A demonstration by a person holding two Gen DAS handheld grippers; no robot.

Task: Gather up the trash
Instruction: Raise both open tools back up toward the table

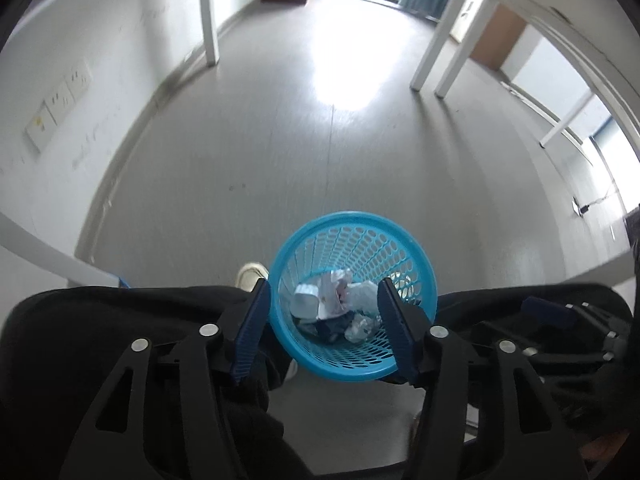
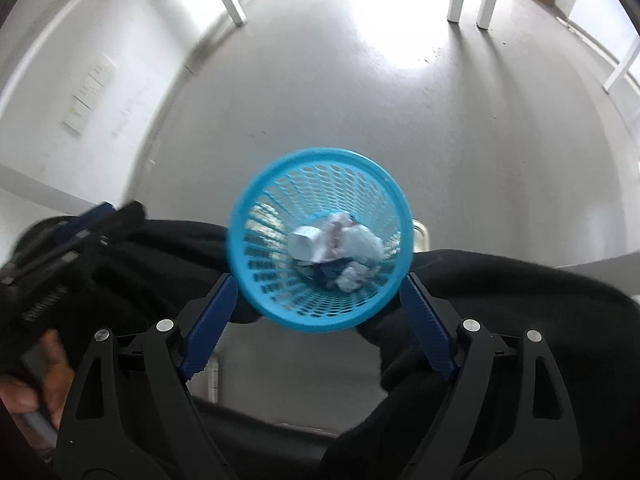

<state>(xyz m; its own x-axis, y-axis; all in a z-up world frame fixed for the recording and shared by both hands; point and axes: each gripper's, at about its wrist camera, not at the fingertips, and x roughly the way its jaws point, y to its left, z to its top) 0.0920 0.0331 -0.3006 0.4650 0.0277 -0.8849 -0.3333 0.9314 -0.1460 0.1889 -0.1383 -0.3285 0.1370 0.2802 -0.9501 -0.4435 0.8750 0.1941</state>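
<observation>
A blue perforated plastic waste basket (image 1: 316,236) stands on the grey floor and holds crumpled white paper and wrappers (image 1: 334,300). My left gripper (image 1: 324,304) is open and empty, high above the basket, its blue fingers framing it. In the right wrist view the same basket (image 2: 280,164) with the trash (image 2: 340,242) lies below my right gripper (image 2: 316,288), which is open and empty. The other gripper shows at the edge of each view.
The person's black trousers and a white shoe (image 1: 252,274) flank the basket. White table legs (image 1: 436,56) stand far ahead on the right, another leg (image 1: 210,12) at the left. A white wall with sockets (image 1: 60,100) runs along the left.
</observation>
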